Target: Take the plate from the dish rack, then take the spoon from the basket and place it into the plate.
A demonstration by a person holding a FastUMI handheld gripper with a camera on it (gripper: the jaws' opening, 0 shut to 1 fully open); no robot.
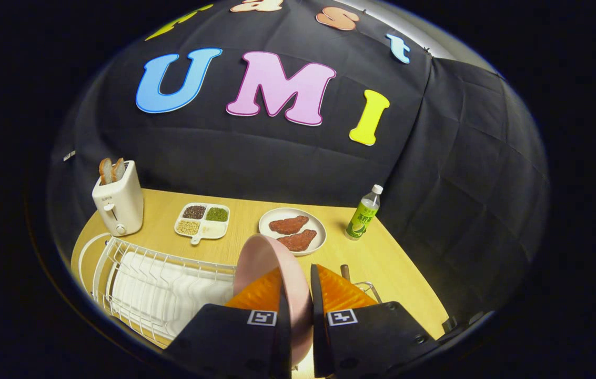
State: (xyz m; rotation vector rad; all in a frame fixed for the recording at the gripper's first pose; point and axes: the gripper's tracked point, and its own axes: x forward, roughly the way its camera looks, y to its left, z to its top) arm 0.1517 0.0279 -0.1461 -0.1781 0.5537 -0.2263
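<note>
My gripper [298, 295] was closed on the plate [271, 268], both fingers pinching its rim from either side. The plate stood on edge between them, tilted, its rim running away from me toward the wall. It was pink, round and smooth. The rack [155, 279], white wire, lay just left of the plate. Beyond the plate sat a dish [319, 223] with two red pieces, then a tray [203, 221], a toaster [119, 202] and a bottle [363, 213] on the table [392, 263].

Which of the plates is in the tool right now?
The pink plate, on edge between the tool's fingers. The white plate lies flat beyond, holding two reddish pieces.
</note>
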